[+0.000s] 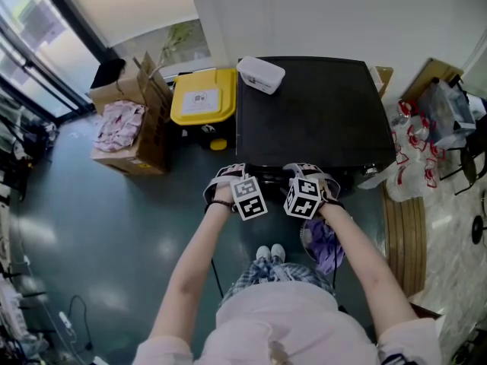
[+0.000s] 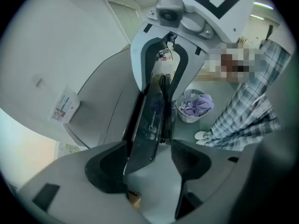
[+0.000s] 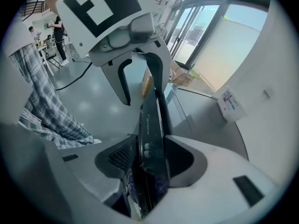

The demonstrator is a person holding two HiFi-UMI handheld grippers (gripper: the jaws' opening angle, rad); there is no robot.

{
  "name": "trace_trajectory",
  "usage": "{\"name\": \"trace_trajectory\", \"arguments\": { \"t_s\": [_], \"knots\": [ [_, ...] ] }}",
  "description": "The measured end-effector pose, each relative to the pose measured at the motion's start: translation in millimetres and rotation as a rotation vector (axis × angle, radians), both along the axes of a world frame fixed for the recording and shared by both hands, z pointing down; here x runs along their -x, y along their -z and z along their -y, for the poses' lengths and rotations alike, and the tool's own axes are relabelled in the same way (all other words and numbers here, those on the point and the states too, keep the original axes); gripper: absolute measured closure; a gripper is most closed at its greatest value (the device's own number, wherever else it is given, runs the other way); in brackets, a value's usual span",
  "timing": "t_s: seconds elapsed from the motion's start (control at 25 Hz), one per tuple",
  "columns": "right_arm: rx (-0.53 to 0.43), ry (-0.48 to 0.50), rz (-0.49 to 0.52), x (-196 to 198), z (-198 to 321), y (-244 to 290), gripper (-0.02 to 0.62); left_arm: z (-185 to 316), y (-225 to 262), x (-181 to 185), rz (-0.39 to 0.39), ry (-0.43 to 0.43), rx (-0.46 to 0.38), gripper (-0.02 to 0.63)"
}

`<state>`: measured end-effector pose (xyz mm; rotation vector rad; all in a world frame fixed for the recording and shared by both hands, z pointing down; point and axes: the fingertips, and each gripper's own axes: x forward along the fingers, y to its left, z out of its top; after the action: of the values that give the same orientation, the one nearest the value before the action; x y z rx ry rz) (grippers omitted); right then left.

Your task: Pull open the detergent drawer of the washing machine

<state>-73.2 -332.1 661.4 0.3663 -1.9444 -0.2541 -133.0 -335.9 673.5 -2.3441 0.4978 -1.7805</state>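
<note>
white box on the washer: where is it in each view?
Head view: white box, upper middle, back left of the washing machine top.
Left gripper view: white box, left of middle, at that top's far edge.
Right gripper view: white box, right of middle, same edge.
Shared landmark: the washing machine top it stands on.

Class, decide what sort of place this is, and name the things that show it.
Probably a laundry corner of a larger room: a black-topped washing machine, a white basket of purple clothes beside it, and a cardboard box of pink cloth.
</note>
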Motion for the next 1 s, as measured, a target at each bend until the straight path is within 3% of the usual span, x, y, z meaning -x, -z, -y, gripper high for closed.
{"name": "trace_trajectory", "arguments": {
  "t_s": [0.52,1.0],
  "knots": [
    [-0.147,-0.022,-0.085,0,14,2,0.517,22,6,7,0.056,0.013,-0.217,0.510],
    [-0.140,-0.002,-0.125,2,8,2,0.520,17,3,7,0.075,-0.047,-0.219,0.524]
  ]
}}
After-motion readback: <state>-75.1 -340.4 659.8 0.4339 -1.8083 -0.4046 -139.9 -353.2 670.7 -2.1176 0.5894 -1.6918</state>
